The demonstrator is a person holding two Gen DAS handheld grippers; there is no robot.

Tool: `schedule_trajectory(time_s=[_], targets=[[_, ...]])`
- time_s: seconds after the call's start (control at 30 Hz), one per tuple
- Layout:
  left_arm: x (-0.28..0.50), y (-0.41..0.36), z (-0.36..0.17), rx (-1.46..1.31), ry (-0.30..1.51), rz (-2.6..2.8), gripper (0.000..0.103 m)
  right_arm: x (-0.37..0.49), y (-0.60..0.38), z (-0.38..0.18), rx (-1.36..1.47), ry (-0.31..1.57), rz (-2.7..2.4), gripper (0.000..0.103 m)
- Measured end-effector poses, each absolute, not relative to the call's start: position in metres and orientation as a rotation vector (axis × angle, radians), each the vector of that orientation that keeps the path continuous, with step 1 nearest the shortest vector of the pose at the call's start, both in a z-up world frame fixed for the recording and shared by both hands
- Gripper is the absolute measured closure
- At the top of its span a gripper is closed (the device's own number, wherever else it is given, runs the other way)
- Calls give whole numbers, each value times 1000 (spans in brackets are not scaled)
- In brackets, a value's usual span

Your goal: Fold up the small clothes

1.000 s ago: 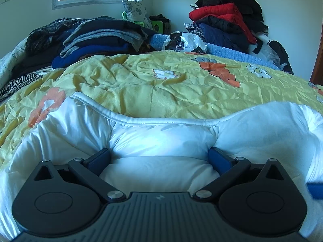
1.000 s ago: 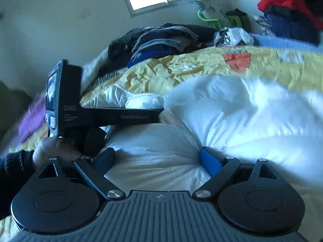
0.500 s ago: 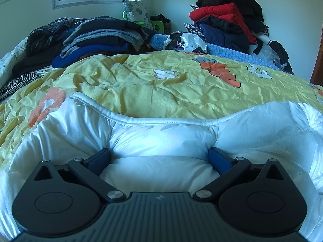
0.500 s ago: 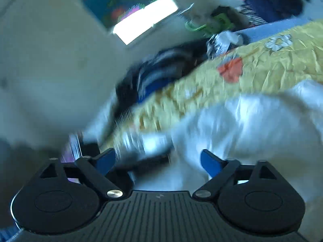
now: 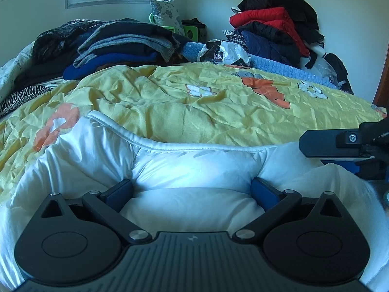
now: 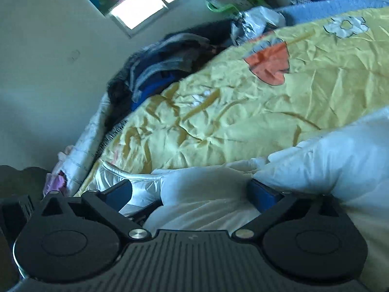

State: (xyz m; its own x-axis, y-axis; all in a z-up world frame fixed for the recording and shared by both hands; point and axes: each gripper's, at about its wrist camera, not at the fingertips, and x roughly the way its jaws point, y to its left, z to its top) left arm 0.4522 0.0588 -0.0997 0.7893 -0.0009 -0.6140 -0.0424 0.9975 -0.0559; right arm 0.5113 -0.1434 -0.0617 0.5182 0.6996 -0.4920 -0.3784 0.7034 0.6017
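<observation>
Right gripper (image 6: 190, 191) now sits rolled and shifted sideways over the white padded garment (image 6: 328, 160), jaws opening. It enters the left wrist view at right (image 5: 340, 143).

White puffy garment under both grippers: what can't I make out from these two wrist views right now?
- White puffy garment: near part hidden by the left gripper body in the left wrist view; its overall shape is unclear.
- Right gripper: jaws opening with white fabric between them; contact unclear, right wrist view blurred.
- In the left wrist view, the right gripper is cut off by the right edge.
</observation>
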Motion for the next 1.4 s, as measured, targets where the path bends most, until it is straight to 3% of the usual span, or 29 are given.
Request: schedule_trajectory(time_s=[0.1,0.17,0.23,0.33,0.5,0.67,0.83,0.93,1.2,1.3,1.4], targets=[[452,59,-100,-63,661,23,0,510,-144,-58,453,769,665,6],[452,59,-100,-60,658,24,0,503,-154,-47,484,775,614,18],[452,59,-100,-61,655,25,0,482,-181,-34,569,738,624,18],[452,56,-100,-50,653,34,0,437,-225,-18,596,628,628,5],[427,51,-79,-2,613,135,0,408,-277,-9,543,647,503,10],[374,58,-41,95,468,116,0,402,-279,11,388,624,518,8],[376,73,-68,177,614,204,0,404,-259,-16,211,748,481,9],[378,85,-85,135,608,197,0,395,-257,-43,124,740,482,6],[392,98,-96,54,652,233,0,388,-261,-57,126,683,508,4],[362,97,-83,79,580,308,0,375,-266,-42,153,695,457,9],[301,112,-66,-77,508,255,0,330,-295,-14,312,601,482,9]])
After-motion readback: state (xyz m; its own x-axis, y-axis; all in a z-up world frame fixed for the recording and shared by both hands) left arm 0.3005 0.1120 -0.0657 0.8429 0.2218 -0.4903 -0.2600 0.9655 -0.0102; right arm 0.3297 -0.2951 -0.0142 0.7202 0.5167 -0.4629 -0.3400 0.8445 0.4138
